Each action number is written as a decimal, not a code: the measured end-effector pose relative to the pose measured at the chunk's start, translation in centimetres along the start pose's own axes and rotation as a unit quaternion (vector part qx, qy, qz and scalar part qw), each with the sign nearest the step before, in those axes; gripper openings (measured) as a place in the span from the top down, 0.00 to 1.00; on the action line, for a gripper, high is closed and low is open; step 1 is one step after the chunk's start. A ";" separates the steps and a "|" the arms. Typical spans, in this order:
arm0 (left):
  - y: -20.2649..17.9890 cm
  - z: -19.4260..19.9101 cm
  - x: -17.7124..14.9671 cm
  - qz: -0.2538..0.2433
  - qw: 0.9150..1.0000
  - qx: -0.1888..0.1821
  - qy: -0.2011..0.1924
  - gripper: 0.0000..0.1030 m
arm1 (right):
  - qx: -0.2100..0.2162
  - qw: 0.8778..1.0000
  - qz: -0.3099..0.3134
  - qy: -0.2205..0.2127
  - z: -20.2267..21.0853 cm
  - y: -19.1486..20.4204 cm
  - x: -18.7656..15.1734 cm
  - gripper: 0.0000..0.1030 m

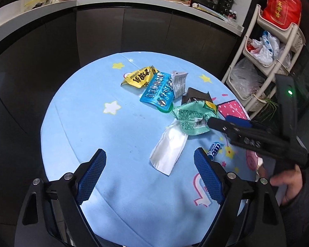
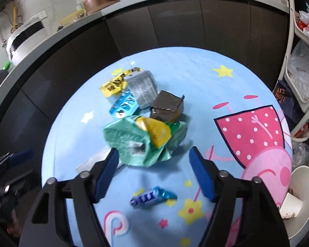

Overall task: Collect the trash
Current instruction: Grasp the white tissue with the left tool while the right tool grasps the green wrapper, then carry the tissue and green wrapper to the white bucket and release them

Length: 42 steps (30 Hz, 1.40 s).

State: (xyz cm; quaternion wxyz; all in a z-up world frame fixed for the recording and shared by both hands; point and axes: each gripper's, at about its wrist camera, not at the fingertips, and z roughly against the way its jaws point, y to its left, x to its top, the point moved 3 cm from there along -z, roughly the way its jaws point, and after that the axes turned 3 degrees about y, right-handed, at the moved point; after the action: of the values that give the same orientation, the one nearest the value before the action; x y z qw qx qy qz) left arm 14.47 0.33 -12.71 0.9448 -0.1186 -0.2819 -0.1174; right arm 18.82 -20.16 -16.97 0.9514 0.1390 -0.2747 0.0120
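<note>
Trash, a green snack wrapper (image 2: pixel 134 142) atop the wrapper pile mid-desk (image 1: pixel 72 123), lies uncollected: right gripper (image 2: pixel 154 162) jaws part-open around its near edge without gripping, left gripper (image 1: pixel 150 164) wide open, empty.

The green wrapper (image 2: pixel 138 142) is smeared by motion in the right wrist view, its print unreadable. It covers part of the silver pouch (image 1: pixel 168 151) near the tabletop's (image 1: pixel 82 127) right edge. The blister pack (image 1: pixel 157 90) overlaps the yellow wrapper (image 1: pixel 137 77). The white bucket (image 2: pixel 304 187) is cut off by the picture's edge.
</note>
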 end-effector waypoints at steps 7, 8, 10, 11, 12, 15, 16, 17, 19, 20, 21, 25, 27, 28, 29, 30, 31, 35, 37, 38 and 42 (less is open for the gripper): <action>-1.0 -3.1 0.0 -0.026 0.999 -0.017 0.021 0.19 | 0.001 1.000 0.005 -0.003 0.5 -0.2 -0.6 0.89; -1.2 -3.8 0.1 -0.030 0.999 -0.016 0.027 0.19 | -0.003 1.000 0.009 -0.010 1.2 -0.2 -0.8 0.90; -1.5 -5.1 0.3 -0.039 0.998 -0.015 0.037 0.19 | -0.011 1.000 0.015 -0.023 2.6 -0.2 -1.3 0.90; -1.8 -5.8 0.4 -0.045 0.998 -0.019 0.042 0.20 | -0.015 0.999 0.018 -0.029 3.2 -0.3 -1.4 0.90; -1.9 -6.2 0.4 -0.048 0.998 -0.021 0.044 0.20 | -0.022 0.999 0.022 -0.036 3.9 -0.3 -1.7 0.90; -2.3 -7.7 0.8 -0.061 0.997 -0.008 0.054 0.28 | -0.032 0.998 0.025 -0.047 5.8 -0.6 -2.6 0.90; -2.4 -8.3 1.0 -0.064 0.996 -0.005 0.060 0.29 | -0.039 0.998 0.026 -0.050 6.4 -0.8 -3.0 0.90; -2.4 -8.6 1.0 -0.066 0.996 -0.003 0.062 0.30 | -0.041 0.997 0.026 -0.052 6.7 -0.9 -3.3 0.90; -2.6 -9.2 1.2 -0.073 0.995 0.004 0.066 0.30 | -0.042 0.997 0.023 -0.054 7.4 -1.1 -3.7 0.90; -2.7 -9.4 1.3 -0.075 0.995 0.005 0.069 0.30 | -0.043 0.997 0.022 -0.055 7.6 -1.3 -4.0 0.90; -2.9 -9.7 1.4 -0.078 0.994 0.007 0.072 0.30 | -0.045 0.997 0.021 -0.054 7.7 -1.3 -4.2 0.90; -3.5 -10.3 1.4 -0.098 0.992 0.029 0.077 0.31 | -0.047 0.997 0.016 -0.053 8.1 -1.7 -4.8 0.89; -3.5 -10.6 1.3 -0.099 0.991 0.031 0.085 0.45 | -0.045 0.997 0.014 -0.056 8.4 -1.7 -4.8 0.89; -3.5 -10.7 1.3 -0.096 0.991 0.030 0.089 0.47 | -0.044 0.997 0.013 -0.058 8.6 -1.8 -4.8 0.89; -3.4 -10.6 1.3 -0.095 0.991 0.030 0.088 0.53 | -0.044 0.997 0.012 -0.060 8.7 -1.8 -4.9 0.89; -3.4 -10.5 1.4 -0.093 0.991 0.028 0.089 0.62 | -0.043 0.997 0.011 -0.060 8.8 -1.8 -4.9 0.89; -3.5 -10.3 1.5 -0.088 0.992 0.018 0.093 0.66 | -0.041 0.997 0.013 -0.060 9.0 -1.9 -5.0 0.89; -3.4 -9.2 1.8 -0.067 0.993 -0.004 0.092 0.92 | -0.038 0.997 0.011 -0.063 9.4 -1.9 -5.1 0.89; -3.2 -8.5 2.0 -0.053 0.995 -0.010 0.087 0.94 | -0.037 0.997 0.009 -0.065 9.7 -1.9 -5.2 0.89; -3.2 -8.0 2.1 -0.048 0.995 -0.016 0.084 0.95 | -0.035 0.997 0.007 -0.069 10.1 -2.0 -5.2 0.89; -4.3 -5.2 2.8 -0.049 0.997 -0.034 0.058 0.96 | -0.035 0.996 0.001 -0.083 11.3 -2.2 -5.2 0.89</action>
State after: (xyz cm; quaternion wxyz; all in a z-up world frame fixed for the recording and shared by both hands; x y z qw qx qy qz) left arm 18.16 -5.69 -14.73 0.9481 -0.1303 -0.2279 -0.1796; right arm 8.79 -25.06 -11.13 0.9296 0.1058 -0.3528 -0.0084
